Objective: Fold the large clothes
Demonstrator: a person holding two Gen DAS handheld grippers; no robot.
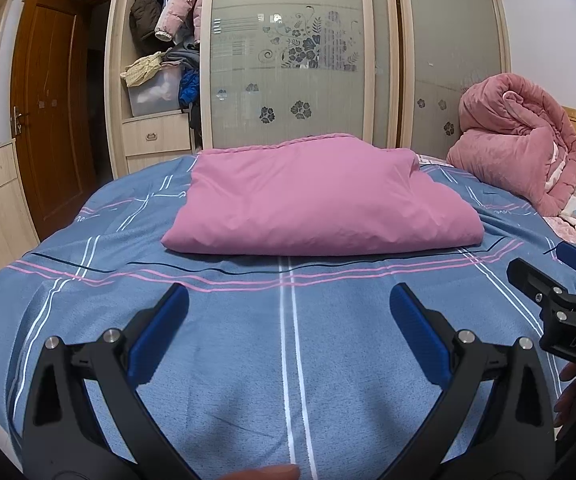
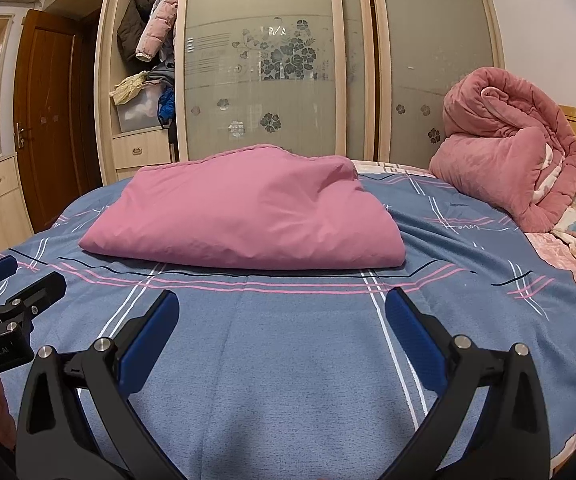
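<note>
Claws [image 1: 288, 300] [image 2: 282, 306] side by side, agape, level over blue bedspread [image 1: 248, 340]

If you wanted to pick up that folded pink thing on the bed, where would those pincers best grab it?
Probably at the near corners of the pink bundle, one open gripper on each: left gripper on the left corner, right gripper on the right. Come in low from the near side, where the rounded folded edge faces both grippers and lies flat on the bedspread, with nothing in the way.
</note>
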